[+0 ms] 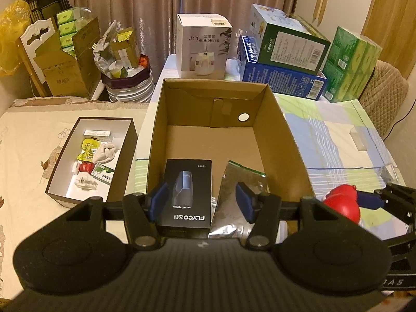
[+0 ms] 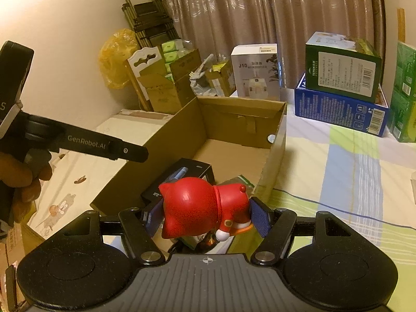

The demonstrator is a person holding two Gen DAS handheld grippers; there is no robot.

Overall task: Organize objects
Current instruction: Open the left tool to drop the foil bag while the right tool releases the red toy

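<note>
Home room, lived-in: I worked beside long brown patterned curtains (image 1: 145,13), a table under a pastel checked cloth (image 1: 325,135), a cartoon-print cream bedsheet (image 1: 28,140), stacked green tissue packs (image 1: 351,65) and a white humidifier carton (image 1: 202,46).

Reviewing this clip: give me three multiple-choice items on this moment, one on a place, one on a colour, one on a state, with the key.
1. Where does the black shaver box lie?
A. inside the open cardboard box
B. in the white-lined box
C. on the blue carton

2. What colour is the figurine?
A. green
B. red
C. white

3. How is the right gripper?
A. open, nothing between its pads
B. shut on the figurine
C. out of view

Key: 1 A, it rests on the cardboard floor beside a silver pouch; 2 B, its body is red; 3 B, both blue pads press its sides.
</note>
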